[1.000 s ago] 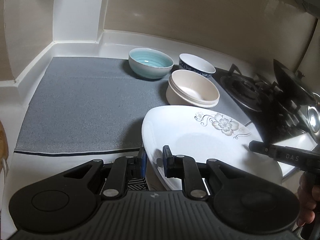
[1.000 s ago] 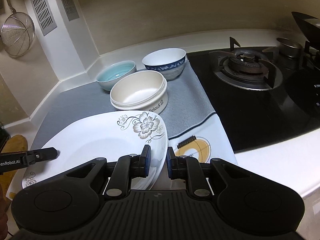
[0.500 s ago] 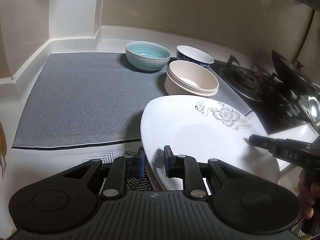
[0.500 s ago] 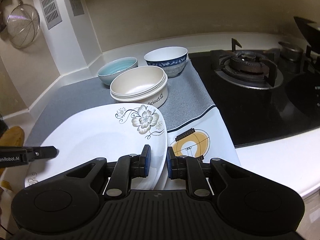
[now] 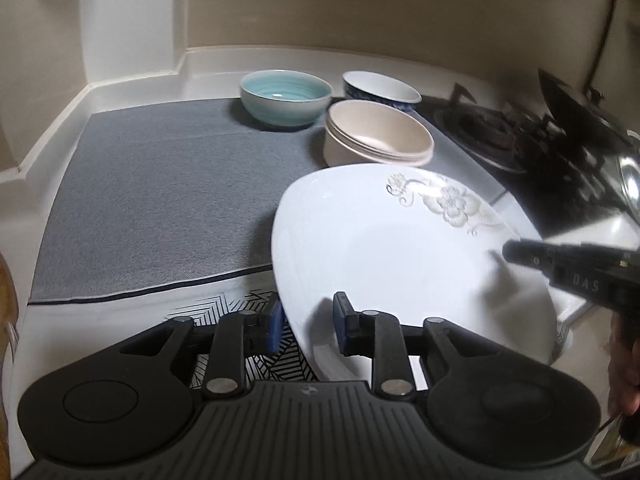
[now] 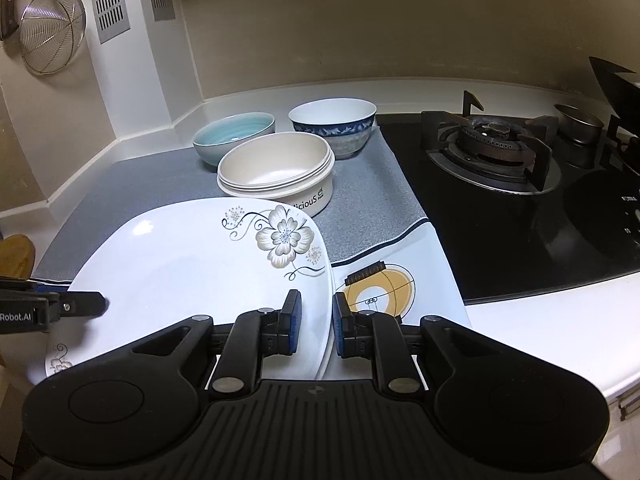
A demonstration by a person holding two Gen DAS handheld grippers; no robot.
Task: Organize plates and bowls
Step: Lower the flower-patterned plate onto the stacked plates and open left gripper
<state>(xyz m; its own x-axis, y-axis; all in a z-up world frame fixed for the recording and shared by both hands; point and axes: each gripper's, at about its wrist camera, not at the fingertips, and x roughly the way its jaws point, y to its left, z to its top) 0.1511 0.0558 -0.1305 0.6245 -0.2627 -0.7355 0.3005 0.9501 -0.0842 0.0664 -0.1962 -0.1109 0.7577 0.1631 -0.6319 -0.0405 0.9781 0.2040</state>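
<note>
A white square plate with a grey flower print [image 5: 400,248] [image 6: 192,264] hangs tilted over the front of the counter. My right gripper [image 6: 316,322] is shut on its right rim. My left gripper [image 5: 307,322] straddles the left rim; its jaws are opening and the blue pads stand off the rim. Behind on the grey mat [image 5: 160,184] sit a teal bowl [image 5: 286,96] [image 6: 234,136], a blue-patterned white bowl [image 5: 380,88] [image 6: 332,124] and a stack of cream bowls [image 5: 378,136] [image 6: 276,168].
A black gas stove [image 6: 492,152] lies right of the mat, with a small metal cup [image 6: 578,122] behind the burner. A wire strainer [image 6: 52,36] hangs on the left wall. A printed cloth [image 6: 384,292] covers the counter front under the plate.
The left gripper's fingers have spread apart around the plate's rim. The right gripper keeps its grip, and both views have rolled slightly.
</note>
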